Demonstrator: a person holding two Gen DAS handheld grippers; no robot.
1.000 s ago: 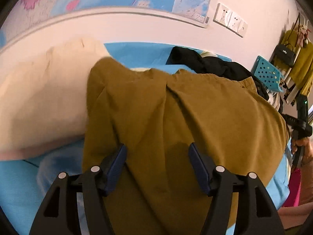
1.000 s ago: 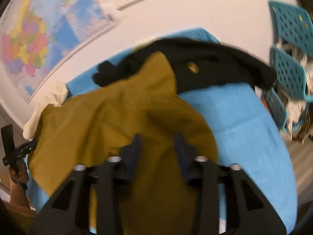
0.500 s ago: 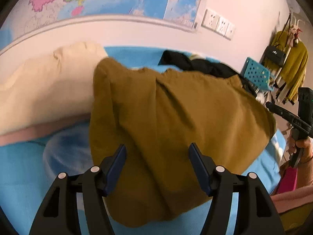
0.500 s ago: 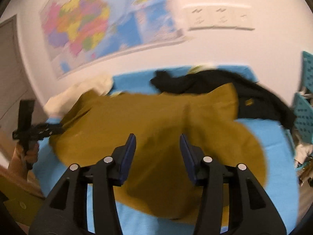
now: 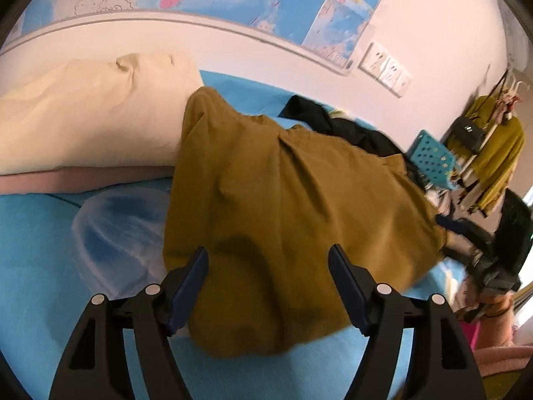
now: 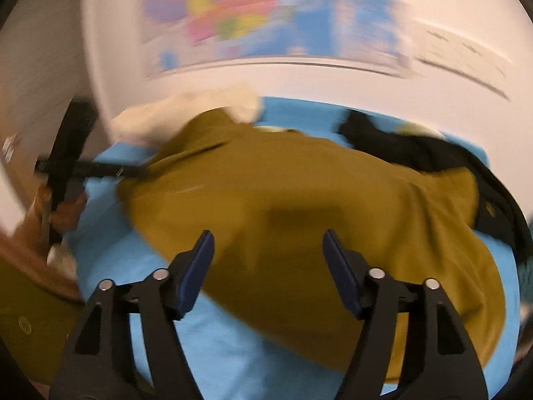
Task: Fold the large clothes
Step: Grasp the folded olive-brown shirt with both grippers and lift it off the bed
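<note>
Left hand-held gripper (image 5: 268,286) and right hand-held gripper (image 6: 268,271), both with jaws apart after just opening, nothing clamped, above the mustard-brown garment (image 5: 299,213), which lies spread on the blue bed sheet (image 5: 40,250) between a cream pillow (image 5: 90,113) and a black garment (image 5: 349,130).

mustard-brown garment (image 5: 299,220), big and plain, lying loose and rumpled on the blue bed sheet (image 5: 40,250). spread out wide but not flat, with soft ridges and a few creases running through the cloth. one end bunched up against the cream pillow (image 5: 86,116), the far edge lying over a black garment (image 5: 349,130) near the wall. near edge rounded and slightly puffed up off the sheet. same cloth from the other side (image 6: 316,220): blurry, draped in a broad mound, nothing pinching it.
</note>
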